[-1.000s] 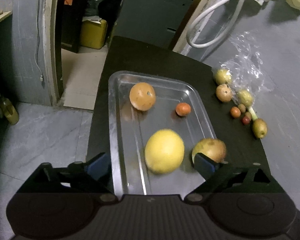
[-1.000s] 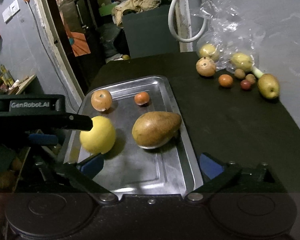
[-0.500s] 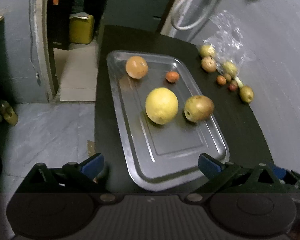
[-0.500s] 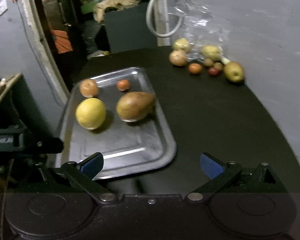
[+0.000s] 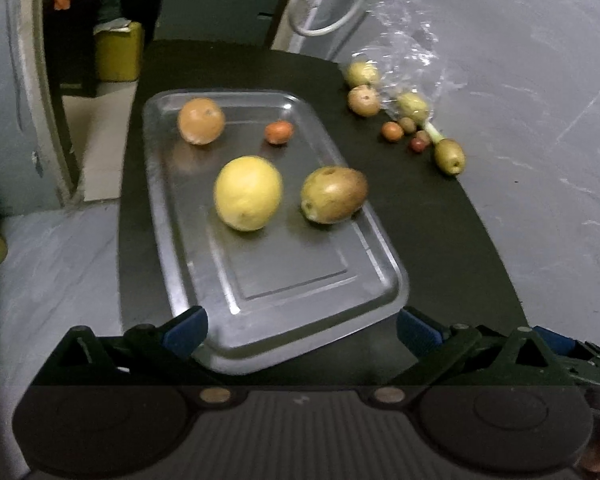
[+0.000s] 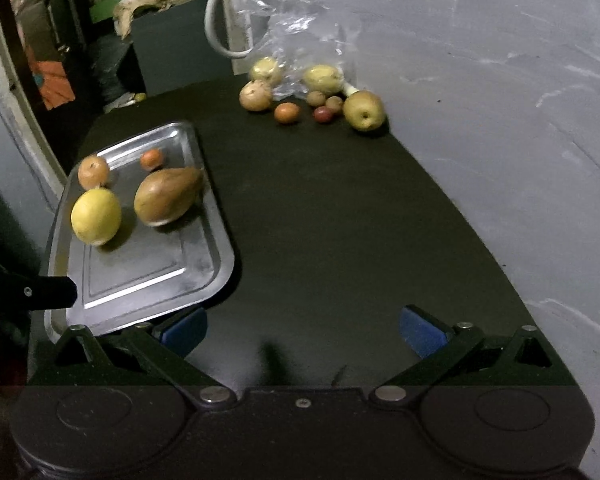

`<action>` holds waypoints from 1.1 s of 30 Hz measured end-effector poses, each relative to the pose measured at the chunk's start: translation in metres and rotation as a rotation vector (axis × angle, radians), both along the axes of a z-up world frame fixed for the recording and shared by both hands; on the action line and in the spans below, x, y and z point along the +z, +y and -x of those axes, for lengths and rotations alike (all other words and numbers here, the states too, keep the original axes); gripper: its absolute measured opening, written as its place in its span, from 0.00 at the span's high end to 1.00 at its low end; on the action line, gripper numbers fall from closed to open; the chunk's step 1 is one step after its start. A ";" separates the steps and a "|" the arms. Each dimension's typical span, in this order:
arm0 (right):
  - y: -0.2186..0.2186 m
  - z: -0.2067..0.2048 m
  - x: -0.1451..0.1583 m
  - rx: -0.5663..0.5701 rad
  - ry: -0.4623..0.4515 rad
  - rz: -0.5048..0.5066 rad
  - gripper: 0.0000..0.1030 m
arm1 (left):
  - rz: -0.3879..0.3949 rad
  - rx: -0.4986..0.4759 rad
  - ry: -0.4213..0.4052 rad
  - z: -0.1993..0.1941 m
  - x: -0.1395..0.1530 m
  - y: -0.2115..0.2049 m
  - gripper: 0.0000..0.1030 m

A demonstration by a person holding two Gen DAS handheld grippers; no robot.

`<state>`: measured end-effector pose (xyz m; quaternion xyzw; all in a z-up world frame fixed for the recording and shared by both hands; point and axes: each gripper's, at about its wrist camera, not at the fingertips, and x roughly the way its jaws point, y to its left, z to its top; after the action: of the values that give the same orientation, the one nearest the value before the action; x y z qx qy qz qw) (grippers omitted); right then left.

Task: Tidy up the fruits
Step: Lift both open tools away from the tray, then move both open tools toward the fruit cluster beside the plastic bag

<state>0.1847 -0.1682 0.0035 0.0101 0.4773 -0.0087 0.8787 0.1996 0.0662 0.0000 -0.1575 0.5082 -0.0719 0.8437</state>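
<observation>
metal tray (image 5: 384, 280), 4 fruits inside

Both views dim, indoor light, grainy. Fisheye: black vignette at corners, straight lines bow toward edges. Soft motion blur overall, strongest upper centre of left view. Metal tray (image 5: 384, 280) shows pale glare streaks along its near rim; yellow fruit (image 6: 96, 216) casts a short shadow to lower right. Dark table (image 6: 340, 220) swallows detail. Grey wall at right evenly lit.
</observation>
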 end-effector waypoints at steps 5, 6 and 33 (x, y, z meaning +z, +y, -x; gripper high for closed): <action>-0.014 -0.009 0.017 -0.019 -0.050 -0.010 0.01 | -0.024 -0.027 -0.043 -0.013 0.011 -0.016 0.01; -0.016 -0.012 0.020 -0.021 -0.060 -0.012 0.01 | -0.029 -0.026 -0.054 -0.017 0.014 -0.018 0.01; -0.039 -0.153 0.073 0.158 -0.370 0.083 0.01 | -0.122 0.018 -0.239 -0.158 0.063 -0.062 0.01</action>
<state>0.3373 -0.2075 0.0768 -0.0621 0.3064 0.0426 0.9489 0.3576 0.0045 0.0626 -0.1010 0.4060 -0.0515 0.9068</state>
